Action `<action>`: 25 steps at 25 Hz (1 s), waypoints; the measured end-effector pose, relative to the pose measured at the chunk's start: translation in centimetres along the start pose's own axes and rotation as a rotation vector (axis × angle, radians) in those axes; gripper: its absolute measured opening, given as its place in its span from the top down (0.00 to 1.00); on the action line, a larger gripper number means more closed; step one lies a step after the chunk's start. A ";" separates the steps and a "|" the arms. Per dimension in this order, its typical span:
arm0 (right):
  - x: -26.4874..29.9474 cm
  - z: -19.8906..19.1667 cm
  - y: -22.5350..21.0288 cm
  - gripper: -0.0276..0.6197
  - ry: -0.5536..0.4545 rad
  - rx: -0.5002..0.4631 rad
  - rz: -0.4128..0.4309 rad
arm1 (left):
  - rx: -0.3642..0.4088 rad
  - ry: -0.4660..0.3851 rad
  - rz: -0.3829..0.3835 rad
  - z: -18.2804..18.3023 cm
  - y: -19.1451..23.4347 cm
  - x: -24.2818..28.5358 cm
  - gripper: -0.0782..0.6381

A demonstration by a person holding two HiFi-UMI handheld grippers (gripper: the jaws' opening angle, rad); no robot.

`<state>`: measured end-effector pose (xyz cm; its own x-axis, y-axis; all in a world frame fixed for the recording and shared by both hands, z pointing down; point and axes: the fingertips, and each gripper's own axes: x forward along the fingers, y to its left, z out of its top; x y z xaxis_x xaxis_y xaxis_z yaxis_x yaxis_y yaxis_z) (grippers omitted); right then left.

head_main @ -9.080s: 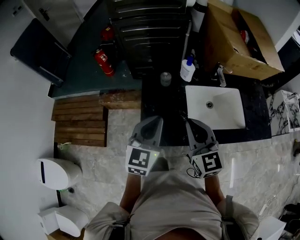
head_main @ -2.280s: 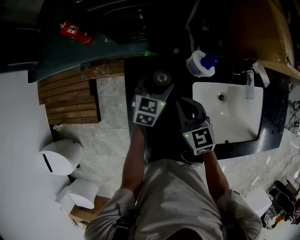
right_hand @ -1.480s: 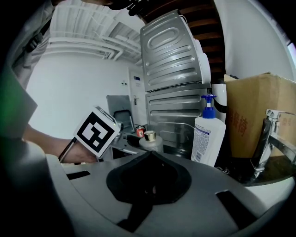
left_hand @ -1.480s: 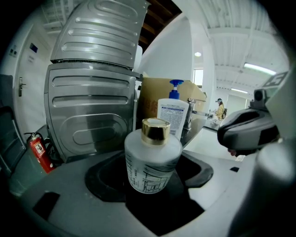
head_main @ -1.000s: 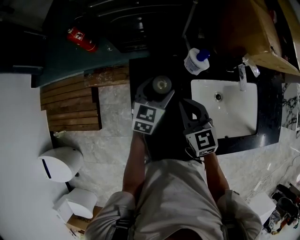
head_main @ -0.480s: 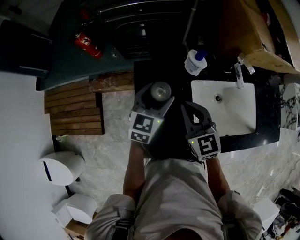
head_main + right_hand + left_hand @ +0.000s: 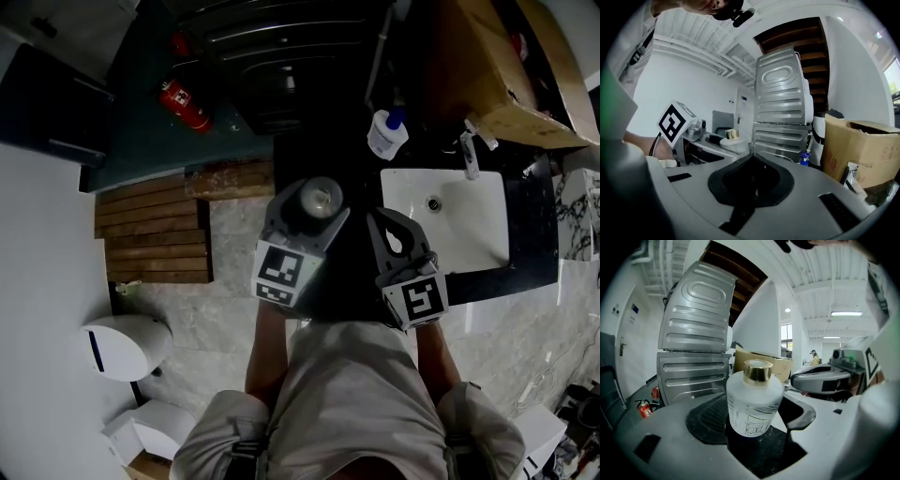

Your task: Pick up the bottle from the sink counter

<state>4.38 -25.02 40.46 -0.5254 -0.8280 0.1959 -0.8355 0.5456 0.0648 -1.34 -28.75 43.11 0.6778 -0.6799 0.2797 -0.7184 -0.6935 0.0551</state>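
A frosted white bottle (image 7: 320, 198) with a gold cap sits upright between the jaws of my left gripper (image 7: 314, 204), held over the black sink counter (image 7: 349, 272). In the left gripper view the bottle (image 7: 754, 404) fills the middle, and the black pads (image 7: 708, 420) press its sides. My left gripper (image 7: 757, 423) is shut on it. My right gripper (image 7: 395, 228) hovers beside it to the right, over the counter near the basin. Its jaws are closed together with nothing in them, as the right gripper view shows (image 7: 752, 180).
A white sink basin (image 7: 450, 230) with a faucet (image 7: 466, 150) lies to the right. A white pump bottle (image 7: 384, 134) with a blue top stands behind it, next to a cardboard box (image 7: 497, 75). A red fire extinguisher (image 7: 183, 105) and wooden slats (image 7: 155, 230) lie at left.
The bottle stood alone on the counter at first; my left gripper then closed round it. Over the last second the held bottle has come slightly nearer the camera. The right gripper barely moved.
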 end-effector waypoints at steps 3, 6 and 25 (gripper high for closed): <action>-0.6 1.3 0.1 0.96 -0.021 -0.009 -0.005 | 0.027 -0.015 -0.011 1.3 -0.7 -1.3 0.44; -1.3 2.4 0.2 0.96 -0.040 -0.021 -0.008 | 0.046 -0.039 -0.024 2.7 -1.4 -2.5 0.44; -2.8 3.5 1.1 0.97 -0.054 -0.072 -0.004 | 0.060 -0.082 -0.050 4.6 -2.9 -4.6 0.44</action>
<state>4.37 -22.60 36.57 -0.5319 -0.8347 0.1426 -0.8248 0.5488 0.1361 -1.65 -24.70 37.23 0.7250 -0.6597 0.1981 -0.6744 -0.7384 0.0090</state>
